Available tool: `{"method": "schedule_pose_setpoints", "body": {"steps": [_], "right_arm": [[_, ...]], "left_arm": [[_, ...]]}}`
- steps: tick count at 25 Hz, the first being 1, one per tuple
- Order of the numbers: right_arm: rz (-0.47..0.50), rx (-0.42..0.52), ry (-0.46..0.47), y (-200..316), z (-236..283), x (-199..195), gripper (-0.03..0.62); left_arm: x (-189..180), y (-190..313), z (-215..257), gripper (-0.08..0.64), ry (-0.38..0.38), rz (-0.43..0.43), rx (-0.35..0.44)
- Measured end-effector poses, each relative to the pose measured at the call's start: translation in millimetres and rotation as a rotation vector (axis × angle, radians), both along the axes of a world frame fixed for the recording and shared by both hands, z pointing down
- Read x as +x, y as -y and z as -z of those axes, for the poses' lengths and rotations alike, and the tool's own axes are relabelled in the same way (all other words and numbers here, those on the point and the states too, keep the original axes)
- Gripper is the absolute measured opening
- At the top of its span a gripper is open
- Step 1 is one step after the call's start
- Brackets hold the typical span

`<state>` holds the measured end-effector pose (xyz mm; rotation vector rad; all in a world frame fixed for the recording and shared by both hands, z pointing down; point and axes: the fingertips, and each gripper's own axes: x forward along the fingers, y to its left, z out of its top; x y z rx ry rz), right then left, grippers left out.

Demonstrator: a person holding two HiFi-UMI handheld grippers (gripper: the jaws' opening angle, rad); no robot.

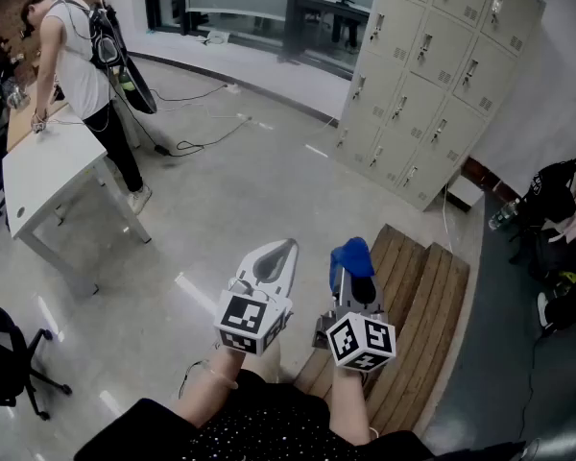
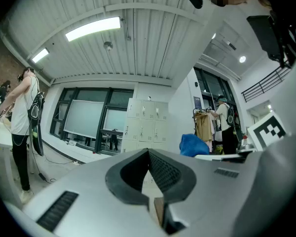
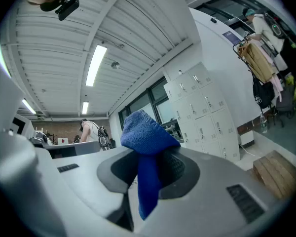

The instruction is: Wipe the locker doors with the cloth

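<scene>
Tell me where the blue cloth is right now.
The blue cloth is pinched in the right gripper, low centre in the head view, just right of the left gripper, with the lockers far off at upper right.

Office or workroom: lockers (image 1: 432, 75), desk (image 1: 48, 171), strip lights (image 2: 92, 28).

Far on your left stands a white table (image 1: 48, 176), and a person (image 1: 82, 65) bends over it. Beyond it, black cables (image 1: 194, 143) trail across the grey floor (image 1: 240, 209). A black chair (image 1: 8, 349) sits near you on the left. Wooden planks (image 1: 430, 291) lie near on your right, and dark bags (image 1: 555, 195) are heaped farther right.
</scene>
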<state>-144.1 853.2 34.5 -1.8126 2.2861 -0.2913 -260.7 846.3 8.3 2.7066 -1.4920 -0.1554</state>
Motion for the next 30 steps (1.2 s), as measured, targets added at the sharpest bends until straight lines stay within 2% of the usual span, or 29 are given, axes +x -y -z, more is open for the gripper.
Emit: {"method": "schedule_pose_setpoints", "body": {"steps": [6, 11, 18, 22, 30], "right_arm": [[-0.003, -0.010, -0.005, 19, -7, 3, 0.089], [-0.013, -0.024, -0.006, 52, -12, 16, 0.089], [-0.013, -0.027, -0.021, 118, -7, 29, 0.089], [-0.016, -0.038, -0.079, 156, -8, 36, 0.089], [-0.015, -0.062, -0.088, 242, -4, 61, 0.089]], "left_arm": [[10, 21, -1, 0.006, -0.007, -0.021, 0.001], [26, 55, -7, 0.006, 0.019, -0.039, -0.004], [38, 128, 1, 0.006, 0.024, -0.045, 0.006], [43, 173, -2, 0.006, -0.001, -0.033, -0.006], [72, 261, 0, 0.006, 0.050, -0.046, 0.007]]}}
